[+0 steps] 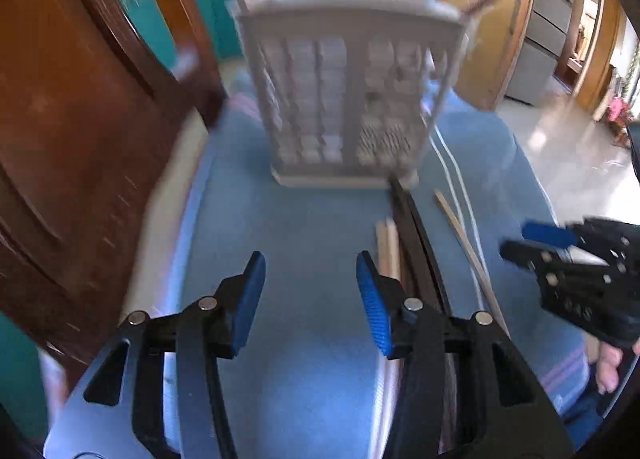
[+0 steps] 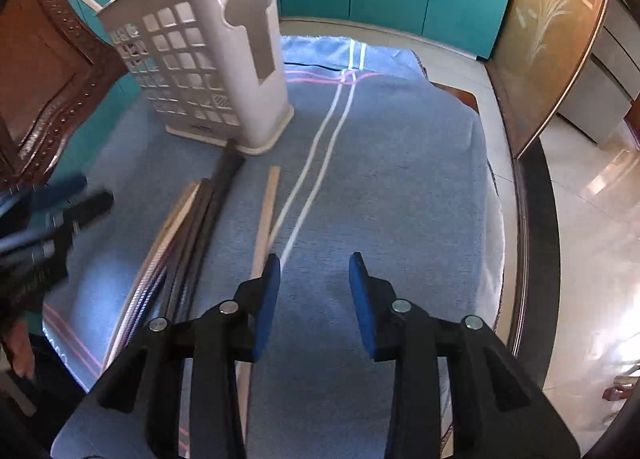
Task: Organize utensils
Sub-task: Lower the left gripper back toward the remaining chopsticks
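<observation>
Hovering open and empty, both the left gripper [image 1: 310, 291] and right gripper [image 2: 314, 291] risk knocking the sticks [image 2: 208, 211], lying beside the white holder [image 2: 208, 71], off the cloth [image 2: 400, 179].

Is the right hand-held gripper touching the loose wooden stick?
Cannot tell. In the right wrist view, the right hand-held gripper overlaps the wooden stick, hiding any gap.

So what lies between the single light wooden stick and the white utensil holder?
Right wrist view: only bare blue towel separates the single light stick from the white utensil holder; the dark sticks lie to its left.
</observation>
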Demonstrator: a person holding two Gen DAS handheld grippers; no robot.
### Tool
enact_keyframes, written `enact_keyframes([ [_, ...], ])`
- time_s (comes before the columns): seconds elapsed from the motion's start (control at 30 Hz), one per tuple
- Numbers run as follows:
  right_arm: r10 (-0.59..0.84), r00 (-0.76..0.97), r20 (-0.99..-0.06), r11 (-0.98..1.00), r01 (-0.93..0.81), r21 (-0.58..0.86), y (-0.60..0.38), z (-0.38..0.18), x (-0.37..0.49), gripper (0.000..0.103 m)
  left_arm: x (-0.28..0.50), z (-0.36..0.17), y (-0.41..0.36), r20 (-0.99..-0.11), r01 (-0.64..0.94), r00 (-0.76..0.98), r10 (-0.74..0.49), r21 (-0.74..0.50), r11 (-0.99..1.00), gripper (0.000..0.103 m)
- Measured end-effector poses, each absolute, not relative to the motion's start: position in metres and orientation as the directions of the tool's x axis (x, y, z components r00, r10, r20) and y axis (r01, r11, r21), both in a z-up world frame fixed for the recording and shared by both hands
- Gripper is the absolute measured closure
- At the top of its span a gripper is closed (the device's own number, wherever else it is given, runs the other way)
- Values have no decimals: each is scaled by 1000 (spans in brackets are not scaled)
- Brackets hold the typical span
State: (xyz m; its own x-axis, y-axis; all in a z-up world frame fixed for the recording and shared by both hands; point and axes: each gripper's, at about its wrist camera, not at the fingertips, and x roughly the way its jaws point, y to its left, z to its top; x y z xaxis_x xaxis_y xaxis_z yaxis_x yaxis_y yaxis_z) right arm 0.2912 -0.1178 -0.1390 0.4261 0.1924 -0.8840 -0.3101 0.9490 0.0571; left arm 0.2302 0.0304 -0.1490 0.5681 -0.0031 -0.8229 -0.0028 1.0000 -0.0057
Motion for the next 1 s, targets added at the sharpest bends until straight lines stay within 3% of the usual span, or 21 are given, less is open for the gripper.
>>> enact_keyframes([
  [0.13,215,403,-889,947,-308,90,-117,-148,296,65,224,-161,21,-856,76,510,-77,-44,996,55],
  [0.53,160,424,-891,941,-337,9,-100,-159,299,65,216,-163,32,-877,50,478,-53,-33,998,50],
  [0.7,139,433,-890,958,-287,10,-112,-157,303,97,213,-167,29,-879,82,471,-75,-41,996,43],
  [1.0,183,412,-893,966,-246,84,-128,-158,312,99,204,-170,11,-881,156,461,-104,-35,987,36],
])
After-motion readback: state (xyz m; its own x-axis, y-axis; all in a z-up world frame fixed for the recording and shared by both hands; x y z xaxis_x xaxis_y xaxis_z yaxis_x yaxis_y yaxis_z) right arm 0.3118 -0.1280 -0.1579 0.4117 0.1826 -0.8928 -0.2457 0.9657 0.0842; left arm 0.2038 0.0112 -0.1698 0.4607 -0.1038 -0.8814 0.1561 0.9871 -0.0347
